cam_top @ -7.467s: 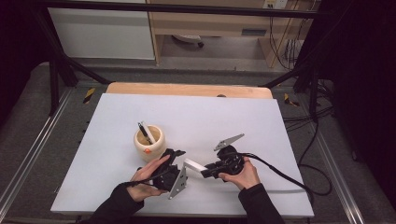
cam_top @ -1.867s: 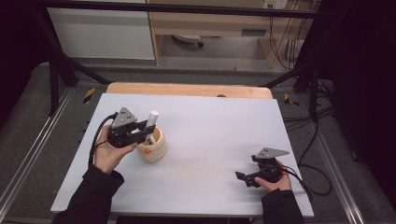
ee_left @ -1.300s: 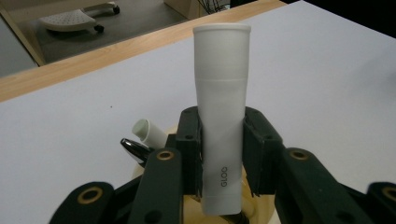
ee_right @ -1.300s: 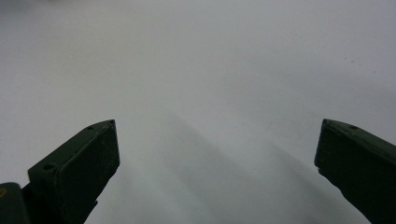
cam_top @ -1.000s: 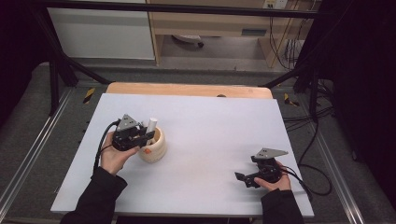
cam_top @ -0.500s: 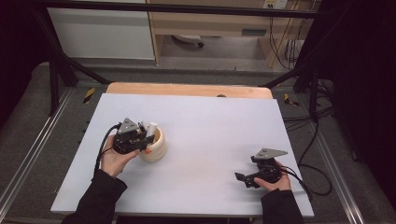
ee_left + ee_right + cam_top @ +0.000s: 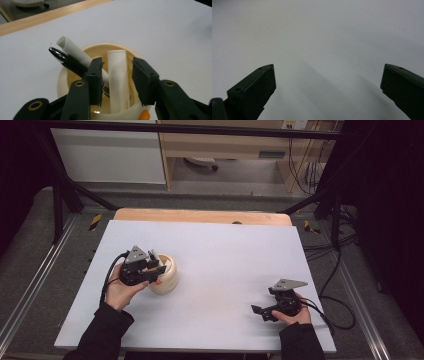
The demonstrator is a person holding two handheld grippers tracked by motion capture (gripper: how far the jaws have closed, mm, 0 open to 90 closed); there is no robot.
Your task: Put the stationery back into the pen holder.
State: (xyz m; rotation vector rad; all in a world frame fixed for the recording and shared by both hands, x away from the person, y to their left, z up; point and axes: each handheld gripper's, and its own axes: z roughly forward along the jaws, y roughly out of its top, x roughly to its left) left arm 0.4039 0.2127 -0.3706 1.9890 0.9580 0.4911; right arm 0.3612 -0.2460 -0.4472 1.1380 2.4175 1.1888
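The left hand-held gripper (image 7: 117, 82) hangs over the mouth of the cream cup (image 7: 62, 85) with its jaws part open; they have just been opening, and the white tube (image 7: 117, 82) stands between them with a gap showing on either side, so the pads no longer press it. The tube sits upright inside the cup, its lower end down near the bottom, and beside the left jaw lean a white pen (image 7: 75, 51) and a dark pen with a shiny tip (image 7: 58, 55), both tilted away toward the far rim. To finish this release well, I judge the jaws should part a little more before the hand lifts, and the lift should go straight up along the tube's line, so neither pad drags the tube back out nor nudges the leaning pens. The cup looks light and could tip if a jaw catches its rim. In the high view the left hand-held gripper (image 7: 156, 267) sits at the cup (image 7: 166, 276), while the right hand-held gripper (image 7: 260, 311) rests well apart on the white counter (image 7: 225, 250), jaws spread wide with nothing between them.
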